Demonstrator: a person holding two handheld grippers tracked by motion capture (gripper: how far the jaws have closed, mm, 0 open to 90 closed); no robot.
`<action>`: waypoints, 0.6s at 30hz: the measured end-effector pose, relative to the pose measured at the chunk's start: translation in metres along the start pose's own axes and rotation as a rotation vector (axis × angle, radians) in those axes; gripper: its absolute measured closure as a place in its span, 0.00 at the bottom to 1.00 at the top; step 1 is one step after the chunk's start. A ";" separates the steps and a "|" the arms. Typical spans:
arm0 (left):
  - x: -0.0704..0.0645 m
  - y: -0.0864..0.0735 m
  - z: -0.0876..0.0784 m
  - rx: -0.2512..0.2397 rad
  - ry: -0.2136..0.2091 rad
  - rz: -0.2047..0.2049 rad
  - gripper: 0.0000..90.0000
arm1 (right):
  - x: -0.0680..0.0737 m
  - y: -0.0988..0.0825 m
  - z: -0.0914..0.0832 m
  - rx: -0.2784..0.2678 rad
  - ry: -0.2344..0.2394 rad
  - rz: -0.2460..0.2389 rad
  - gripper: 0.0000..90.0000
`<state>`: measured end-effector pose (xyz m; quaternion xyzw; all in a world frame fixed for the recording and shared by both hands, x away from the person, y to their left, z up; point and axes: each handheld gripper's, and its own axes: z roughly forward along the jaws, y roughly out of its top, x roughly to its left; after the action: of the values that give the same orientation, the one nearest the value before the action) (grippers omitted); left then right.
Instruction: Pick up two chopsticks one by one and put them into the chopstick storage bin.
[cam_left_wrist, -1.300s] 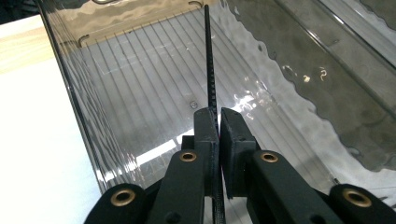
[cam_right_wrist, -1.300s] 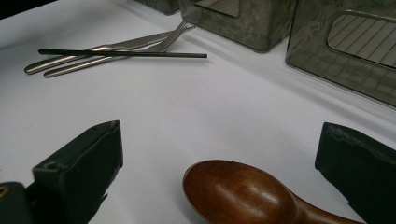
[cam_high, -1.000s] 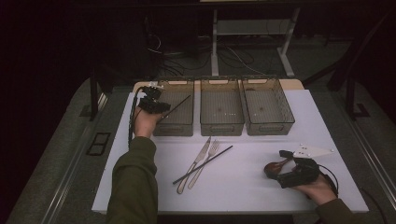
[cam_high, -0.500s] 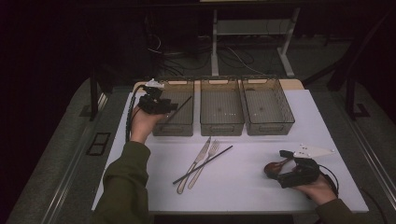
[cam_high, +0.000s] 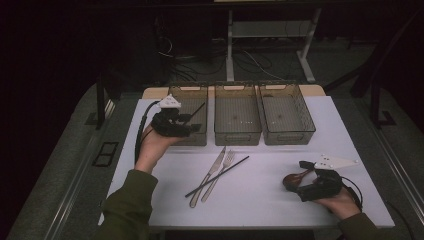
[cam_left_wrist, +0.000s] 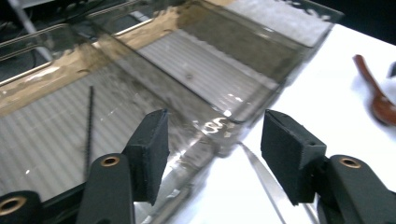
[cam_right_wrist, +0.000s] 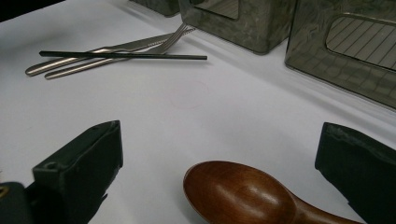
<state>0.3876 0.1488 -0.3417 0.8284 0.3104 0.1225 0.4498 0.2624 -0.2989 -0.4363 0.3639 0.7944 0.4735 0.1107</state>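
My left gripper (cam_high: 189, 120) hovers open and empty over the front left corner of the left clear bin (cam_high: 192, 138), its jaws wide apart (cam_left_wrist: 215, 140). A black chopstick (cam_high: 196, 110) leans inside that bin (cam_left_wrist: 88, 126). My right gripper (cam_high: 300, 179) rests open near the table's front right. The bowl of a brown wooden spoon (cam_high: 291, 180) lies between its jaws, untouched (cam_right_wrist: 238, 193). At mid-table a knife (cam_high: 206, 178), a fork (cam_high: 221, 170) and a second black chopstick (cam_high: 217, 176) lie crossed together.
Three clear bins stand in a row at the back; the middle bin (cam_high: 237, 135) and the right bin (cam_high: 287, 134) look bare inside. The white tabletop (cam_high: 260, 200) is open between the cutlery and the spoon. Cables and table legs lie beyond the back edge.
My left gripper has drawn back a little toward the person and to the right, staying open. The chopstick in the left bin and my right gripper have not moved.
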 end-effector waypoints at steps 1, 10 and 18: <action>-0.004 -0.002 -0.001 -0.003 -0.004 0.012 0.43 | 0.000 0.000 0.000 0.001 0.001 0.000 0.00; -0.034 -0.026 -0.002 -0.016 -0.046 0.041 0.36 | 0.001 0.000 -0.003 -0.018 0.030 -0.002 0.00; -0.050 -0.041 -0.002 -0.023 -0.060 0.053 0.33 | -0.006 -0.003 -0.003 -0.017 0.055 -0.002 0.00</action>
<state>0.3316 0.1355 -0.3708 0.8345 0.2731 0.1130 0.4651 0.2641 -0.3061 -0.4379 0.3491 0.7934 0.4899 0.0926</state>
